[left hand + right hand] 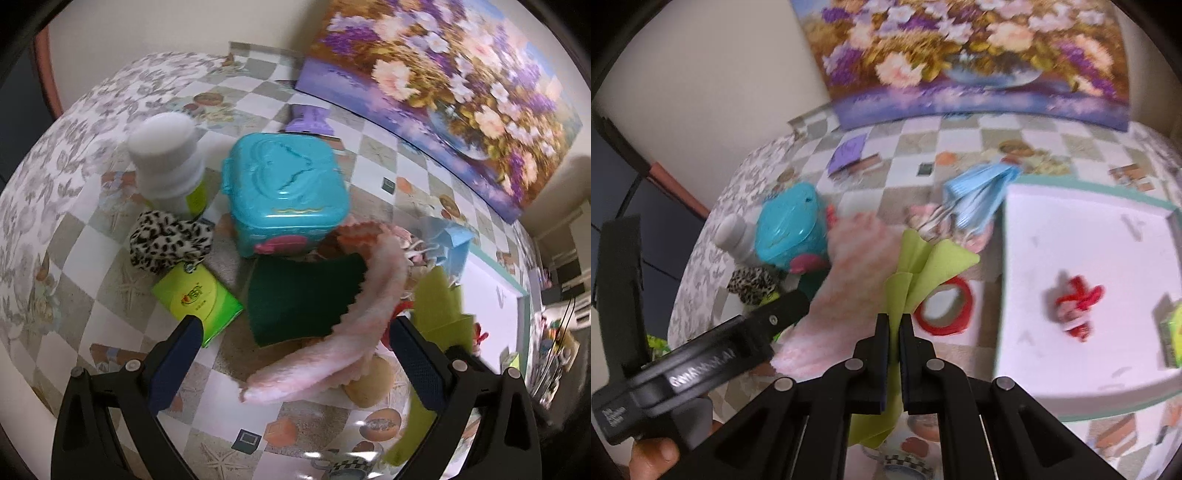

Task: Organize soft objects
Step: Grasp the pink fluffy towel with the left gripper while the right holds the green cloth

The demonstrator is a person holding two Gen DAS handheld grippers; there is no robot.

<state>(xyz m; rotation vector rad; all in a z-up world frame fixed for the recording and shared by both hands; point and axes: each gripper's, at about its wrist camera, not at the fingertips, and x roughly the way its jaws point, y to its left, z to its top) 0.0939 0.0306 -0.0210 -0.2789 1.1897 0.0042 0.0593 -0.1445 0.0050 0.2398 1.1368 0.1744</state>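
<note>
My right gripper [894, 319] is shut on a lime-green felt sheet [934, 266], held raised over the table; the sheet [439, 299] also shows at the right of the left wrist view. My left gripper [295, 323] stands open above a fuzzy pink cloth [332, 354] and a dark green scrub pad [299, 299], its pads clear of both. A leopard-print scrunchie [166, 240] lies to the left. A white tray [1052, 369] at the right holds a small red doll [1075, 310].
A teal plastic box [288, 192], a white bottle [170, 155] and a green pack [199, 299] sit behind the pile. A folded blue cloth [979, 192] and a red tape ring [945, 306] lie near the tray. A flower painting [960, 55] leans on the wall.
</note>
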